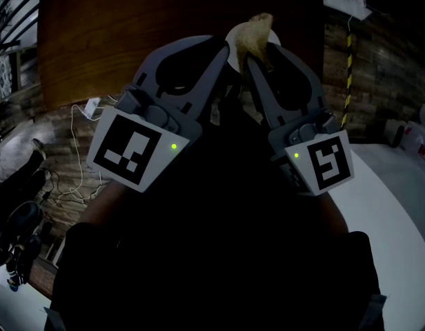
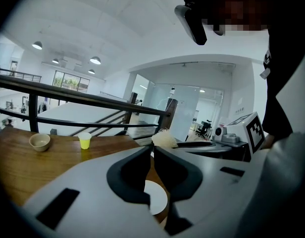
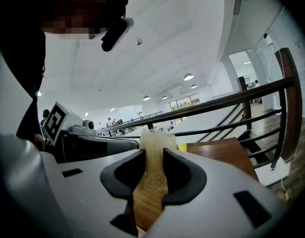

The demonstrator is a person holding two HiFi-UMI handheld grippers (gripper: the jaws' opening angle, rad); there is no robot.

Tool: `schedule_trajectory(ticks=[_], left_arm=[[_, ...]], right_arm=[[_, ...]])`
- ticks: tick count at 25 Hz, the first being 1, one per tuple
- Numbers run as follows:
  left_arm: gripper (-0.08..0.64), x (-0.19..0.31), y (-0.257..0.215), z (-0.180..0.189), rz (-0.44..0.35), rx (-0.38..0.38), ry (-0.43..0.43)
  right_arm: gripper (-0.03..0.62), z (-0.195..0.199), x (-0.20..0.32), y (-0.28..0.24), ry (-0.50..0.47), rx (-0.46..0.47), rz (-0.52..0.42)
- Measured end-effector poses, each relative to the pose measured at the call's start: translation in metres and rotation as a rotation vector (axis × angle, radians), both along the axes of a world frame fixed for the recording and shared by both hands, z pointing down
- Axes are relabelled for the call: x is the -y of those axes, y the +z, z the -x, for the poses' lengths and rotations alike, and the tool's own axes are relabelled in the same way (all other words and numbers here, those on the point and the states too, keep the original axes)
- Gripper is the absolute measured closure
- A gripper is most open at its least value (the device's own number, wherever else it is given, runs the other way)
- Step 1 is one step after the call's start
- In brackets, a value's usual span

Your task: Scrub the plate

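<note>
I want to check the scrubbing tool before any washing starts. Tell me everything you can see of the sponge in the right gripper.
The sponge is a pale yellowish-beige pad with a coarse, fibrous surface, rather like loofah. It stands on edge, clamped between the two jaws of the right gripper, which press on its flat sides. Its top sticks out past the jaw tips. In the head view that free end looks tan and slightly curled. It looks dry, with no foam visible.
</note>
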State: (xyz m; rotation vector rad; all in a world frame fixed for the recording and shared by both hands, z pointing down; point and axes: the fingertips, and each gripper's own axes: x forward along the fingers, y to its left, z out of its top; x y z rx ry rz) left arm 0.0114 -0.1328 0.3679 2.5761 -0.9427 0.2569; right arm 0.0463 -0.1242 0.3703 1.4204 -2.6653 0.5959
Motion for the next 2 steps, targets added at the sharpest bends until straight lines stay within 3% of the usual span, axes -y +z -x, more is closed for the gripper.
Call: schedule_trajectory(ticks=[2], left_arm=[[0.526,-0.0001,0.0005,0.0001,0.005,-0.001,0.000]], right_arm=[[0.472,-0.0010,-0.0002,-0.0003,0.004,0.000,0.000]])
